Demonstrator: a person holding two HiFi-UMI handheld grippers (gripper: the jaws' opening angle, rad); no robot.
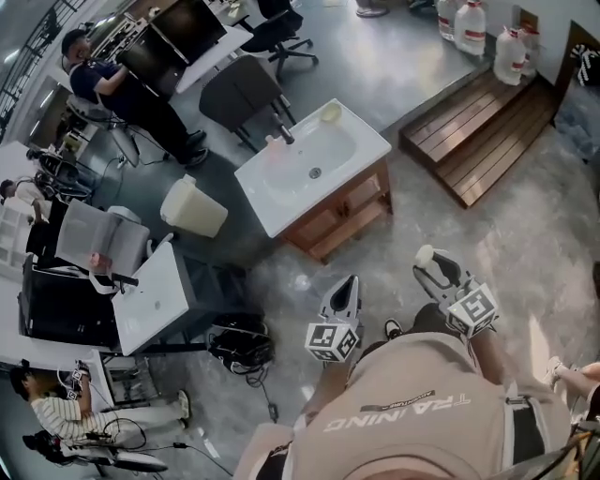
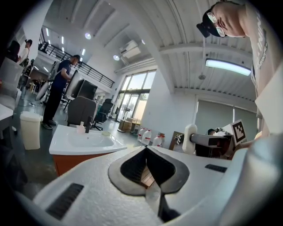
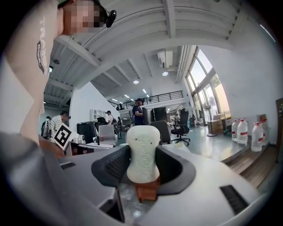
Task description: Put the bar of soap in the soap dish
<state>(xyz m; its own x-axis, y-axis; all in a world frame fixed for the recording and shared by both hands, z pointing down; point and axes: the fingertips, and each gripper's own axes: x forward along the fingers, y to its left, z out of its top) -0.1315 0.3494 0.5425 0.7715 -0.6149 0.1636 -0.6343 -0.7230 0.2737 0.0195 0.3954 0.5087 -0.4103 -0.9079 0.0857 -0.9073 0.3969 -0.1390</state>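
A cream bar of soap (image 3: 143, 152) stands upright between the jaws of my right gripper (image 3: 143, 167), which is shut on it. In the head view the right gripper (image 1: 429, 264) sits low right with the soap (image 1: 425, 255) at its tip. My left gripper (image 1: 349, 281) is beside it, jaws together and holding nothing; in its own view the left gripper (image 2: 146, 151) tips meet. The pale yellow soap dish (image 1: 330, 112) rests on the far corner of the white sink (image 1: 281, 202), well ahead of both grippers; it shows small as the soap dish (image 2: 106, 133).
The sink tops a wooden cabinet (image 1: 337, 211) and carries a dark faucet (image 1: 284, 134). A cream bin (image 1: 192, 206) and an office chair (image 1: 239, 94) stand to its left. A wooden platform (image 1: 487, 131) and water jugs (image 1: 469, 23) lie right. Several people work at desks far left.
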